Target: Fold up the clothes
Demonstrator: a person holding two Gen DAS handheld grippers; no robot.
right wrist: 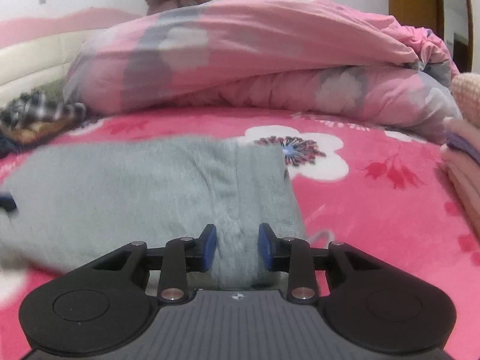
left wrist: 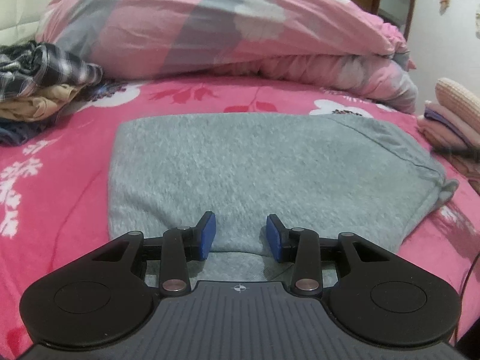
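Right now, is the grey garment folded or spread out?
Folded: the grey garment lies as a compact rectangle on the pink bedspread, a doubled layer edge along its near side.

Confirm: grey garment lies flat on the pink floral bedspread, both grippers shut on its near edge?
Not quite. The grey garment does lie on the pink floral bedspread, but both the left gripper and the right gripper are open, pads apart over the near edge, as each wrist view shows.

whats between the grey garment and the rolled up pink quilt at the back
Only bare pink flowered bedspread separates the grey garment from the quilt; both wrist views show it.
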